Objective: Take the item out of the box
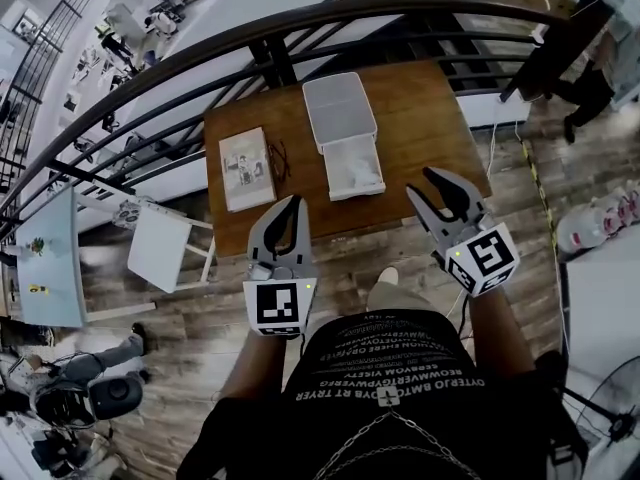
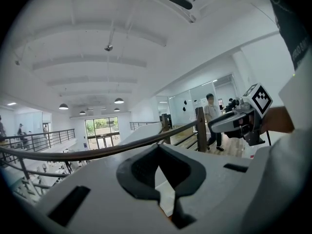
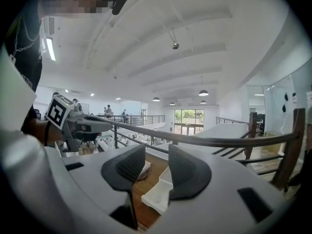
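An open white box (image 1: pixel 354 168) lies on the brown wooden table (image 1: pixel 430 118), its lid (image 1: pixel 339 108) flat behind it. Its inside looks white and I cannot make out the item. Both grippers hover at the table's near edge, apart from the box. My left gripper (image 1: pixel 294 202) is below and left of the box, fingertips meeting, nothing in it. My right gripper (image 1: pixel 440 180) stands open and empty to the box's right. In the right gripper view the box's corner (image 3: pixel 158 191) shows between the jaws of the right gripper (image 3: pixel 157 155). In the left gripper view the left gripper's (image 2: pixel 157 149) tips touch.
A book (image 1: pixel 246 168) and a pair of glasses (image 1: pixel 279 159) lie on the table left of the box. A dark curved railing (image 1: pixel 300 28) runs behind the table above a lower floor. A white stool (image 1: pixel 160 248) stands at the left. A person walks in the distance (image 2: pixel 212 118).
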Motion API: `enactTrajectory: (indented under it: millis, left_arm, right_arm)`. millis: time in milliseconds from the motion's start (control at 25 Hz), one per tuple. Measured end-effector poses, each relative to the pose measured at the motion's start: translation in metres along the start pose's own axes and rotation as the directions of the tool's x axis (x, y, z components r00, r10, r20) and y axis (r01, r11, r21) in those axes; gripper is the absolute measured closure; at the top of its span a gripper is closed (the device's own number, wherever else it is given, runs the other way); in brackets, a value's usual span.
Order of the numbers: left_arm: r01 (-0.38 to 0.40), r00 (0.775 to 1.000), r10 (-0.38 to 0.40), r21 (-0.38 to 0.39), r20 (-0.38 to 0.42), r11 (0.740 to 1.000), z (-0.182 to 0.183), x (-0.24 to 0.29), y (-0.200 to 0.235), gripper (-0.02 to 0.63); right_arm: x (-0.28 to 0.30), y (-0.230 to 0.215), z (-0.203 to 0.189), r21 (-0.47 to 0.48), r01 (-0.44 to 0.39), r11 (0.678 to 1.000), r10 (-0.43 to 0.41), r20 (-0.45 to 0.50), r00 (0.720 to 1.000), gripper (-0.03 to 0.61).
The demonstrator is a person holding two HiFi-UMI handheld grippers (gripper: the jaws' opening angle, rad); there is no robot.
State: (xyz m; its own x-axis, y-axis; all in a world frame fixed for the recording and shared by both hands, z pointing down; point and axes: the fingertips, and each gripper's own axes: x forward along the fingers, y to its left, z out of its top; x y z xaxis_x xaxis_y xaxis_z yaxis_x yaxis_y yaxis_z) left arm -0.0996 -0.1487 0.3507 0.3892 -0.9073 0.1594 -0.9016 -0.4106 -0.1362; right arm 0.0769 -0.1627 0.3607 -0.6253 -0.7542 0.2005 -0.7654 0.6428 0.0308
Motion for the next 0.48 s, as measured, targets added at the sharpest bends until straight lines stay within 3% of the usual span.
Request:
enactTrajectory:
  millis: [480]
  left_arm:
    - [-0.051, 0.999, 0.051, 0.007, -0.007, 0.999, 0.023, 0.072, -0.031, 0.609]
  right_arm:
    - [-0.001, -0.092, -0.001, 0.017, -0.029, 0.999, 0.028, 0.032, 0.999, 0.433]
